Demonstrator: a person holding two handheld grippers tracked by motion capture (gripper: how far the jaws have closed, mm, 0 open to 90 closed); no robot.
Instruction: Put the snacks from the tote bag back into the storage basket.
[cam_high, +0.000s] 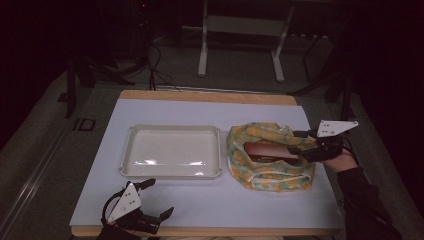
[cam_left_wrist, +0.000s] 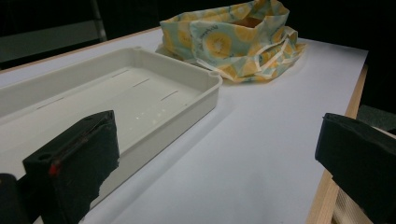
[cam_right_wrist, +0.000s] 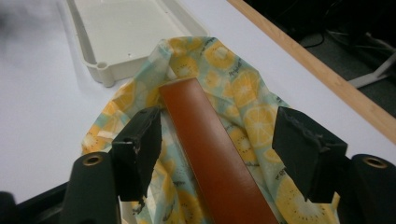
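a brown oblong case (cam_high: 271, 151), smooth and glossy like leather or lacquered wood, lies across the open mouth of a soft fabric bag (cam_high: 270, 172) printed with yellow citrus slices, at the right of centre in the high view on a white table (cam_high: 210, 200). the right tongs (cam_high: 297, 141) reach in from the right edge, their two black jaws set on either side of the case's near end with a gap showing on each side, so they straddle it without pressing. the case looks rigid and fairly light, but its polished skin could slip; a hold across its narrow width near the end seems safest. the bag is limp and will sag or drag along. an empty cream tray (cam_high: 131, 131) sits left of the bag. the left tongs (cam_high: 158, 201) rest wide open and empty at the lower left.
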